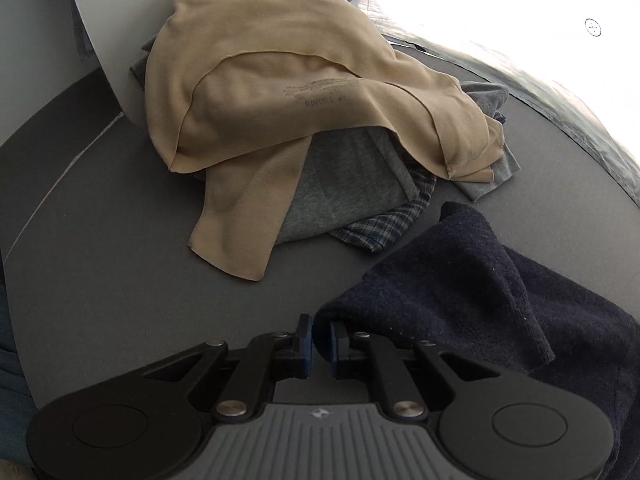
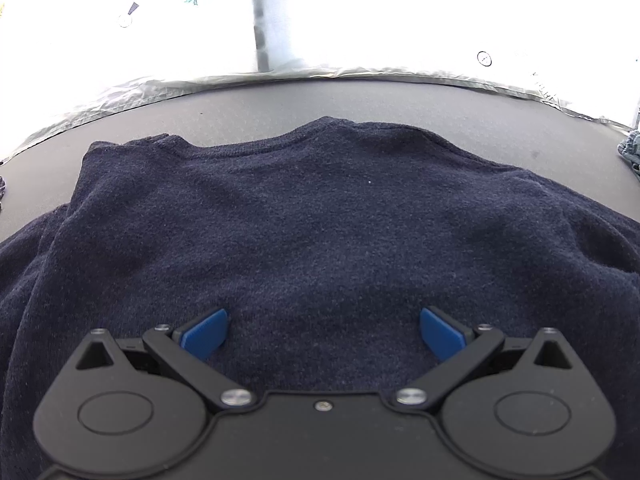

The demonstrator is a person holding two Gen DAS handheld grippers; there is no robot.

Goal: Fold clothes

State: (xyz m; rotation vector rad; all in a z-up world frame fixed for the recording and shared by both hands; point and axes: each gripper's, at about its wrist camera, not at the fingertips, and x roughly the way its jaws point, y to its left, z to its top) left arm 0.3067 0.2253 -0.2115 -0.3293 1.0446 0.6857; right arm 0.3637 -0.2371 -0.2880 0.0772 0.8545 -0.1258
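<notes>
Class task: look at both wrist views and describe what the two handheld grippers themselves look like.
Both the left gripper and right gripper are black, with jointed link arms, silver pivot bolts, round discs at each side and blue pads. The left one's body has a grey ribbed plate with a small logo.

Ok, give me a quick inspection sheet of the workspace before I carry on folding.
Surface: dark grey table, mostly bare around the clothes.
Job's things: navy sweater spread flat; one edge lifted by the left gripper.
Clutter: heap of unfolded clothes, tan shirt on top, grey garment and plaid cloth beneath.
Grippers: left jaws shut on sweater edge; right gripper open above the sweater.
Cables: nothing seen.
Surroundings: bright white backdrop, white panel.
</notes>
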